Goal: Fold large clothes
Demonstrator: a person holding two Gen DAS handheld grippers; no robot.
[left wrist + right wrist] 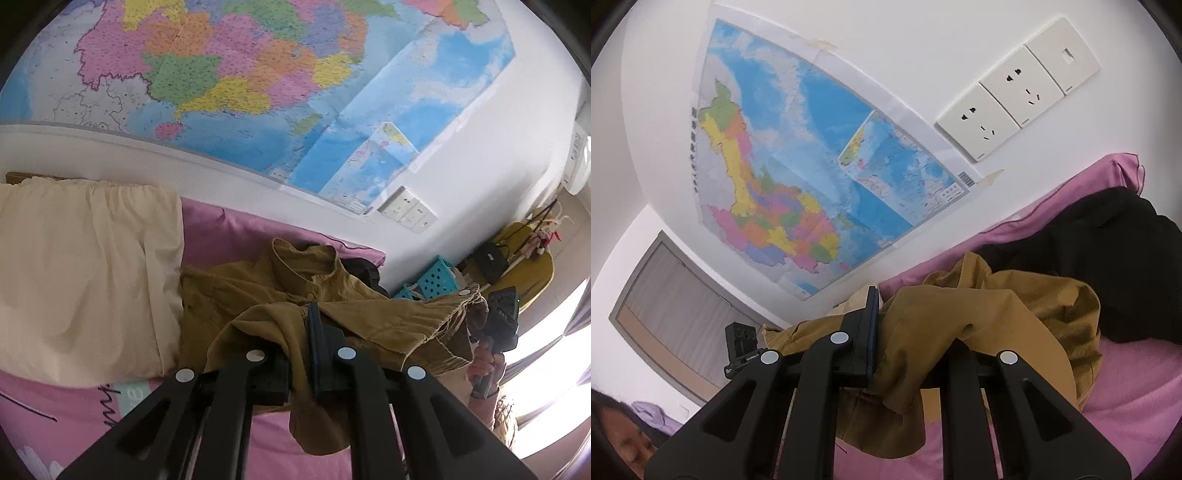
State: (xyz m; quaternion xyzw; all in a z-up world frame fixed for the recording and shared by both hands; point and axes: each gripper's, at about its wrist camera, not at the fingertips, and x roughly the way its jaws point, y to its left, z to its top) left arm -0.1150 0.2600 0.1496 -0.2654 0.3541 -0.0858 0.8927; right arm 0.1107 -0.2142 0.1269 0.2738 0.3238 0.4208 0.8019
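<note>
My left gripper is clamped on a fold of the mustard shirt, its jaws pinched nearly together with the cloth draped over both fingers. My right gripper bites another edge of the same shirt, jaws likewise closed on the fabric, which hangs over the right finger and hides it.

In the left view the shirt is held up above the pink bedsheet, its collar and buttoned front sagging back toward the wall, its hem stretched between my two hands. My right hand, with the other gripper, shows at the far end of the cloth.

A cream pillow lies beside the shirt on its left, and a dark garment is heaped behind it against the pink pillow. A coloured map covers the white wall above the bed, with a row of sockets just beside its lower corner. Turquoise baskets stand beyond the bed.
</note>
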